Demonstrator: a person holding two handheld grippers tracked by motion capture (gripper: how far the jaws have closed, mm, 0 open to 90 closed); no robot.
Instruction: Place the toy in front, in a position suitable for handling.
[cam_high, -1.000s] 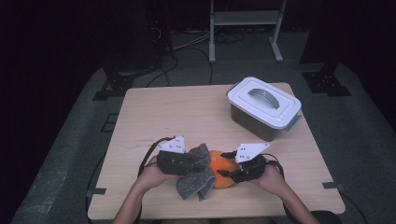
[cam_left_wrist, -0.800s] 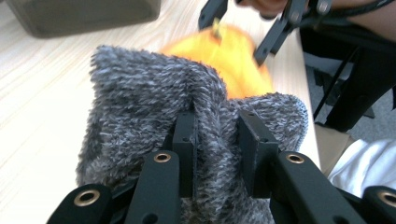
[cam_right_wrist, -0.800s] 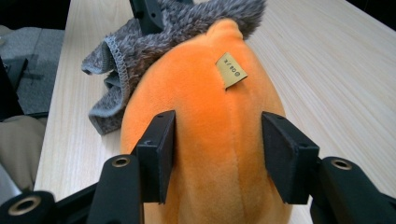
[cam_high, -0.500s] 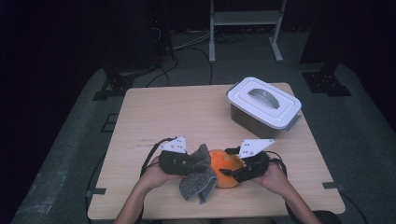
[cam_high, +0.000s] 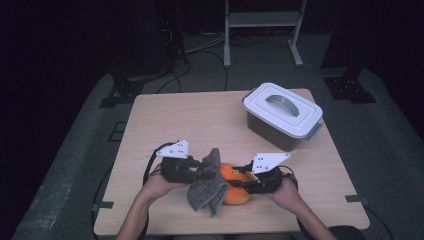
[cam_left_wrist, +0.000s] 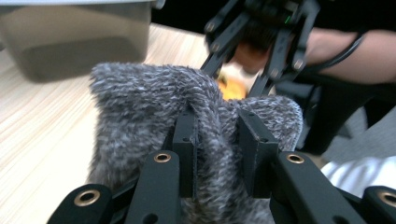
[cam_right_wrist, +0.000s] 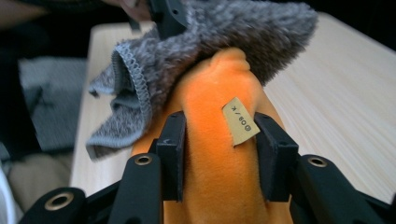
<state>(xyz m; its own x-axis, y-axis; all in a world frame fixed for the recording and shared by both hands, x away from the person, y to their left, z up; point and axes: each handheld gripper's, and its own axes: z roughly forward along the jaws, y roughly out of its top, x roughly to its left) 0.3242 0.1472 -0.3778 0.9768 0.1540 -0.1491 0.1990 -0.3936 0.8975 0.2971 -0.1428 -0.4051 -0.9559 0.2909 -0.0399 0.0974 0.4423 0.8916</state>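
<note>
Near the wooden table's (cam_high: 165, 120) front edge, the left tool (cam_left_wrist: 217, 140) pinches the fuzzy grey knitted cloth (cam_left_wrist: 154, 102), draping it over the soft orange plush toy (cam_right_wrist: 219, 154), which the right tool (cam_right_wrist: 217, 144), just closing, clamps steady.

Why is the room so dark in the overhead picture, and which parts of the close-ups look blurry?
High view: light falls on the table; the floor and background stay nearly black. Left gripper view: the grey cloth is sharp near the jaws, while the box and the other gripper behind are soft. Right gripper view: the orange toy and its tag are crisp, the far table edge hazy.
</note>
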